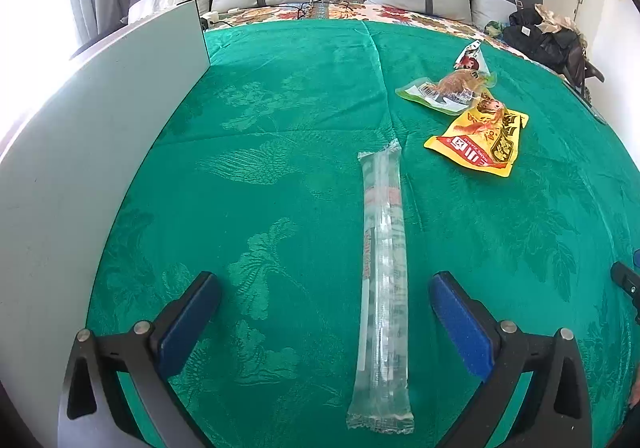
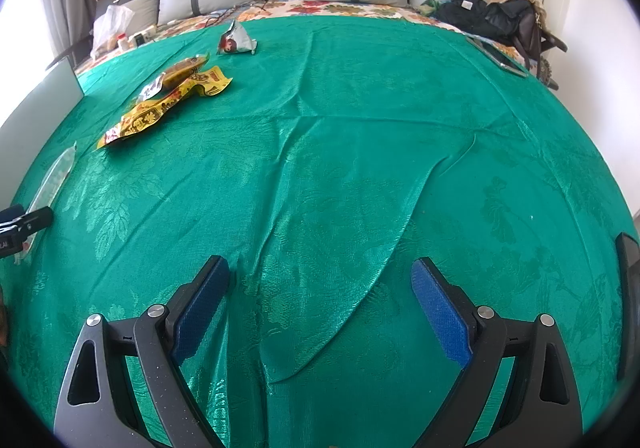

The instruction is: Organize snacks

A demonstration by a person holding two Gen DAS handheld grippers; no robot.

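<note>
Snacks spread on a green cloth [image 1: 280, 107] over a bed, apparently laid out for sorting. Largest first: long clear tube pack [image 1: 382, 288] lying flat at six o'clock in the left wrist view, running lengthwise between the fingers, probably the piece due for pickup. Yellow pouch [image 1: 480, 143] at two o'clock, overlapped at its far end by a clear-green pouch [image 1: 444, 89], with a small red-and-white packet [image 1: 470, 57] just beyond; probably bunched there as an unsorted heap. Grey board [image 1: 100, 119] propped along nine o'clock, purpose unclear. Left claw [image 1: 324, 288] spread fully wide, straddling the tube's near half, pads [image 1: 460, 320] apart from it, grasping nothing. Right claw [image 2: 320, 288] likewise released, hovering over bare wrinkled cloth, touching nothing, well apart from the snacks at ten o'clock.
</note>
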